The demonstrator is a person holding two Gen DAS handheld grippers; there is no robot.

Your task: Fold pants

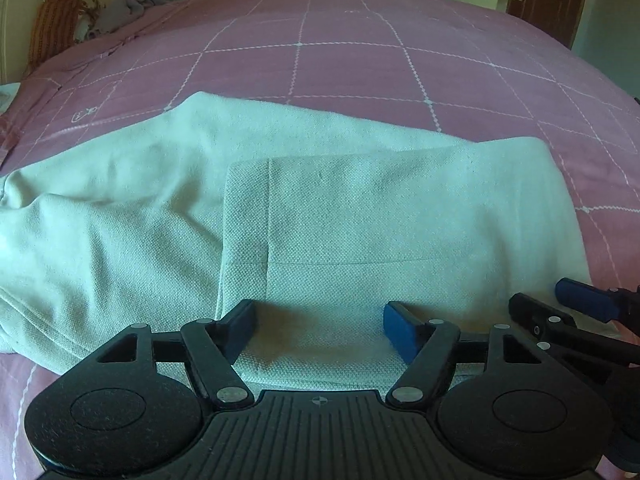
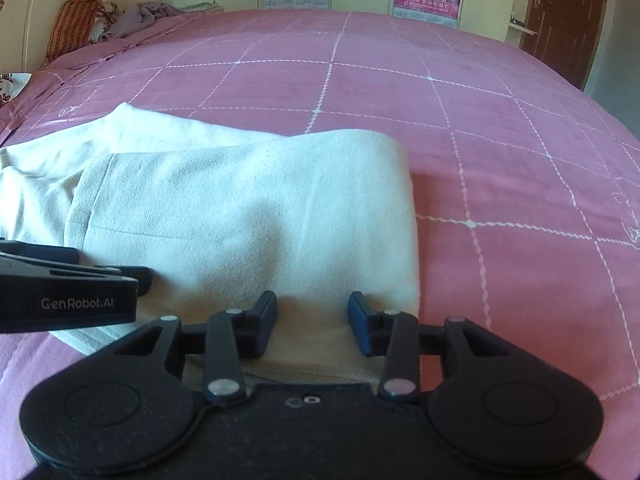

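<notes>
1. The pants lie on a big bed with a pink cover that has white lines in squares. They sit near the edge of the bed closest to the person, and the rest of the bed behind them is bare pink cover.

2. One part of the pants is already folded over. It makes a flat flap on top, with a soft round fold on its right side. So I think one fold is done.

3. The other end of the pants spreads out to the left, a bit bumpy and not folded yet. I think that part needs to be folded in, and then the pile made flat.

4. The pants look very pale, almost white with a bit of green. The cloth looks thick and has tiny dots in its weave. A sewn line runs across the top flap.

5. The left gripper hangs just over the near edge of the folded flap. Its jaws are wide apart and hold nothing.

6. The right gripper is just beside it, over the right part of the flap. Its jaws are partly apart. The cloth lies under them, and they do not pinch it.
</notes>
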